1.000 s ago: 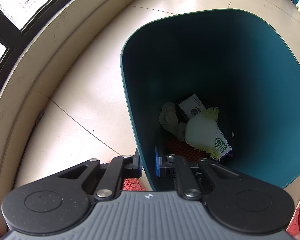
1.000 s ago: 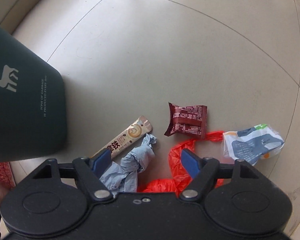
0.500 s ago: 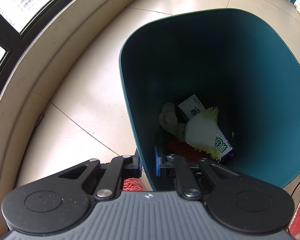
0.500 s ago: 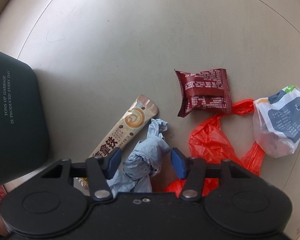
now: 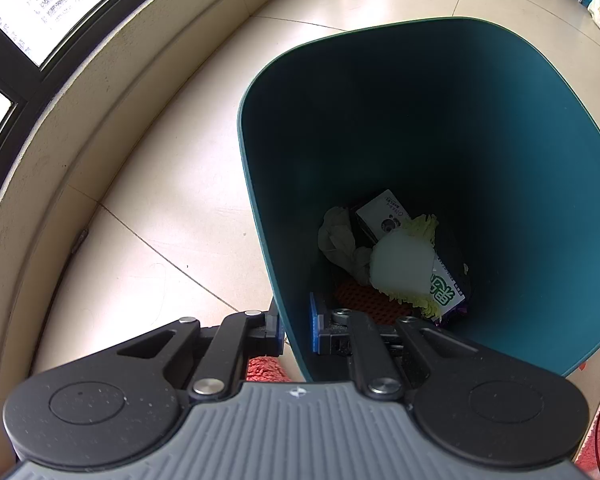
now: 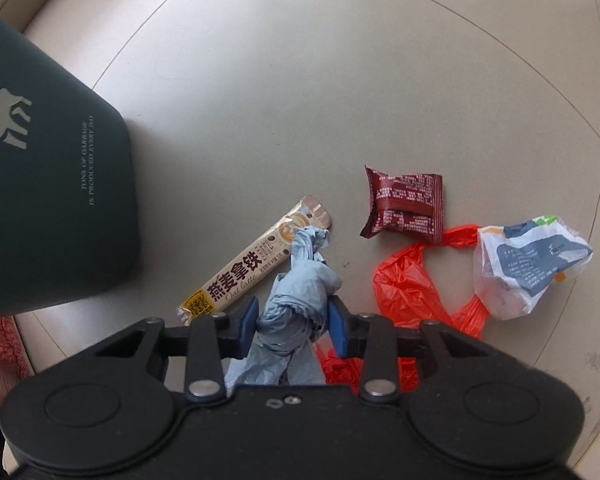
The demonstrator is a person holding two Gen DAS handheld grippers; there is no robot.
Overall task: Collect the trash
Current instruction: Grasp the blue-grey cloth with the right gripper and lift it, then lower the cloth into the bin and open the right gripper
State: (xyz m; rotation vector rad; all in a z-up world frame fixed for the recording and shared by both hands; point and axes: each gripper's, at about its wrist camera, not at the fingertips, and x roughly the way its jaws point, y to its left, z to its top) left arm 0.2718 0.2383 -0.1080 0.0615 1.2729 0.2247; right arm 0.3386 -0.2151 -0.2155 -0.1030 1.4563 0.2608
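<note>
So compared to half a second ago, the right claw (image 6: 292, 326) has closed in: its blue pads were spread on either side of the crumpled light-blue plastic bag (image 6: 296, 292), and now they're squeezed onto the middle of it. The bag's twisted tip now lies over the end of the oat latte stick packet (image 6: 252, 264), where before it sat just beside it. The bin shows more of its side in the right view too, deer logo back in sight.

The left claw (image 5: 296, 330) hasn't budged at all; it stays pinched on the near wall of the dark teal trash bin (image 5: 260, 208), one pad outside, one inside. Same junk at the bottom: a cabbage leaf (image 5: 400, 264), a wad of pale tissue (image 5: 340, 240), a small white box (image 5: 384, 216) and a green-printed wrapper (image 5: 446, 290).

Left on the floor (image 6: 300, 80): a dark red snack wrapper (image 6: 404, 204), an orange-red plastic bag (image 6: 412, 288) touching it, and a white and blue pouch (image 6: 528, 264) on the bag's far loop.

Room-wise: beige glossy tiles with thin grout lines, a cream baseboard curb (image 5: 80, 120) under a dark-framed window (image 5: 16, 40), and a bit of red fuzzy rug (image 5: 266, 370) by the bin.
</note>
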